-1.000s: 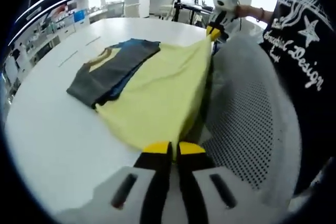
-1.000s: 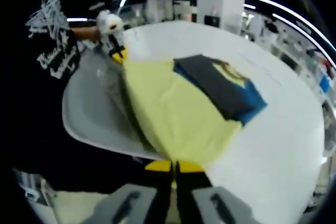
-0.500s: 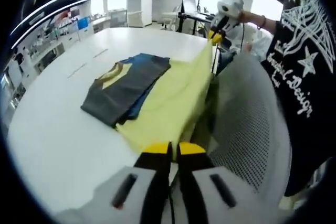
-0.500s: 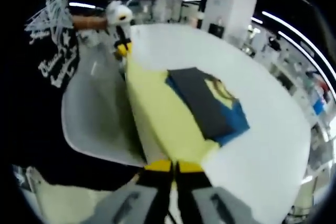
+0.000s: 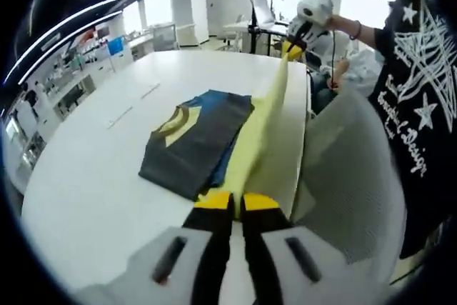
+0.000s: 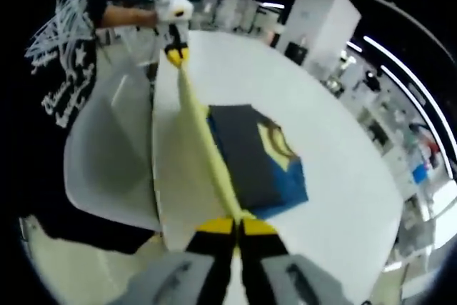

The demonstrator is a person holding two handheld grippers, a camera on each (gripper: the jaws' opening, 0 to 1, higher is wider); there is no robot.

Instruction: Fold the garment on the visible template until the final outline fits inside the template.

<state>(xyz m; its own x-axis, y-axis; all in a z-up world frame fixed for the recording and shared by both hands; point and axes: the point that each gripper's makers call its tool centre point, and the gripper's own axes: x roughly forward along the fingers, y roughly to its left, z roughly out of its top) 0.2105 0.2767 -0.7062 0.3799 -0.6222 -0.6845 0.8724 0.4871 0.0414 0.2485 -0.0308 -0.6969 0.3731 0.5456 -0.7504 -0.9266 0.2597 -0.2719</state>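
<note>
White and wide, the desk (image 5: 93, 176) sits in a big bright room with long ceiling lights and shelves far back. On the desk lies a folded dark garment (image 5: 193, 141) with blue and yellow bits, lying flat. Just beside it, toward the person, a yellow garment (image 5: 260, 123) is held up off the desk.

In the left gripper view, the left tongs (image 5: 233, 201) are squeezed shut on one corner of the yellow garment. Far off to the right in that view, the right tongs (image 5: 291, 46) pinch the other corner. In the right gripper view, the right tongs (image 6: 236, 225) are closed on the yellow cloth too.

A second ago the yellow garment lay spread out wide, draping over the desk edge. Now it is lifted and pulled tight between the two tongs, so it looks like a thin strip seen from its side. I think this means the person is picking it up to lay it down flat, so the folding has not really begun.

A white mesh chair (image 5: 350, 176) stands by the desk edge at the right. I cannot see any template on the desk. Most of the yellow garment is hard to make out because it is seen edge-on, and its lower part hangs out of sight.
</note>
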